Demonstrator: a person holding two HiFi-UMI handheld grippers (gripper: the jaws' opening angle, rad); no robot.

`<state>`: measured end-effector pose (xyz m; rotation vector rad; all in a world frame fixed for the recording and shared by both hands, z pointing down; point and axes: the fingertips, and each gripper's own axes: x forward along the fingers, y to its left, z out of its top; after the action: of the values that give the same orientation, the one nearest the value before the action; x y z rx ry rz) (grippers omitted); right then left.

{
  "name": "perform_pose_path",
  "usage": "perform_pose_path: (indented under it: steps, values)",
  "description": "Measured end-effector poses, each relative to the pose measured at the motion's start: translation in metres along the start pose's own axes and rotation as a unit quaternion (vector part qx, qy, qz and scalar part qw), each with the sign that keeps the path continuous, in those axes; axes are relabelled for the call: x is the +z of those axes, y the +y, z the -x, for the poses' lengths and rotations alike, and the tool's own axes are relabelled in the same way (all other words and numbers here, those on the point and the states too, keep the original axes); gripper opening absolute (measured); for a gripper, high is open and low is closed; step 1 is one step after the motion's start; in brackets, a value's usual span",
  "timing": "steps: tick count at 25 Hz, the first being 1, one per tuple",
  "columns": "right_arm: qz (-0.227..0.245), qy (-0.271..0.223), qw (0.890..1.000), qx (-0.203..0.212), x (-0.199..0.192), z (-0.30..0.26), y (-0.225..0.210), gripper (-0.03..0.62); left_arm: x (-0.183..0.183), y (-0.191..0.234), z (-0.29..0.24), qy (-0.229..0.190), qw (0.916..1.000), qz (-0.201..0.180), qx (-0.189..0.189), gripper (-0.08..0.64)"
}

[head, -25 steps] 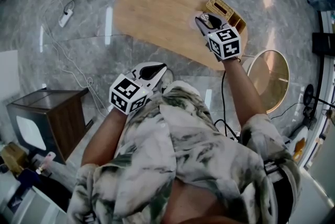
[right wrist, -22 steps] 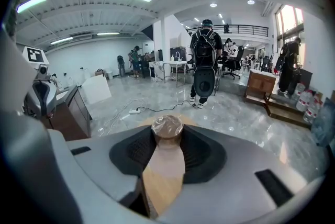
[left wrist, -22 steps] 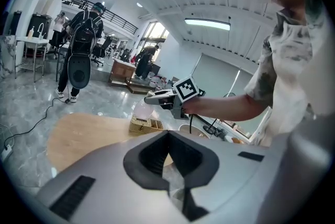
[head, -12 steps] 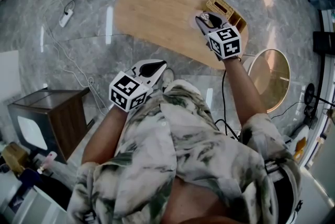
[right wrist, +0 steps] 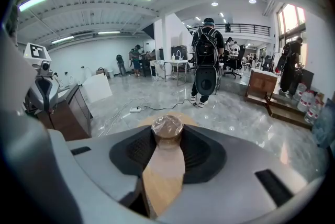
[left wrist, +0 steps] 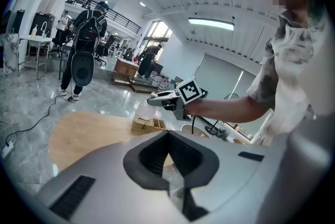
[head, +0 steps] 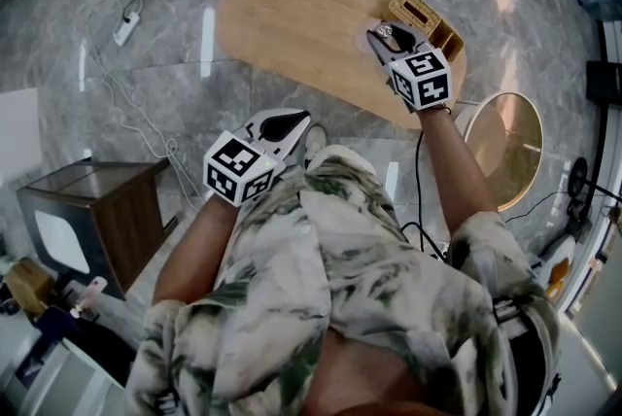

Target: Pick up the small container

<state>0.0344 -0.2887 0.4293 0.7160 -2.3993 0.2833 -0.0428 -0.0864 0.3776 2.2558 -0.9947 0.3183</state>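
Observation:
The small container [right wrist: 167, 127], a round tub with crinkled clear film over its top, sits between the pads of my right gripper [right wrist: 167, 136], which is shut on it. In the head view that gripper [head: 387, 37] is over the far right end of the oval wooden table [head: 292, 16], just in front of a wooden box [head: 425, 16]. From the left gripper view the container [left wrist: 142, 109] shows under the right gripper's tips. My left gripper [head: 284, 125] hangs near the person's body, off the table, jaws together and holding nothing.
A round golden side table [head: 502, 147] stands right of the person. A dark cabinet [head: 92, 210] is at the lower left. A power strip [head: 124, 30] and its cable lie on the marble floor. People [right wrist: 205, 60] stand farther off in the hall.

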Motion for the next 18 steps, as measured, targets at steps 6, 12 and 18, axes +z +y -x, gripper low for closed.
perform_pose_path:
  steps: [6,12,18]
  values:
    - [0.000,0.003,1.000,0.005,-0.004,-0.006,0.000,0.157,-0.003,0.004,0.001,0.004,0.9999,0.006,0.008,0.023]
    - [0.001,0.005,1.000,0.009,-0.009,-0.013,-0.003,0.157,-0.003,0.008,-0.002,0.005,0.9999,0.008,0.014,0.023]
    - [0.004,0.009,1.000,0.012,-0.012,-0.019,-0.006,0.156,-0.002,0.011,-0.005,0.005,0.9997,0.012,0.019,0.022]
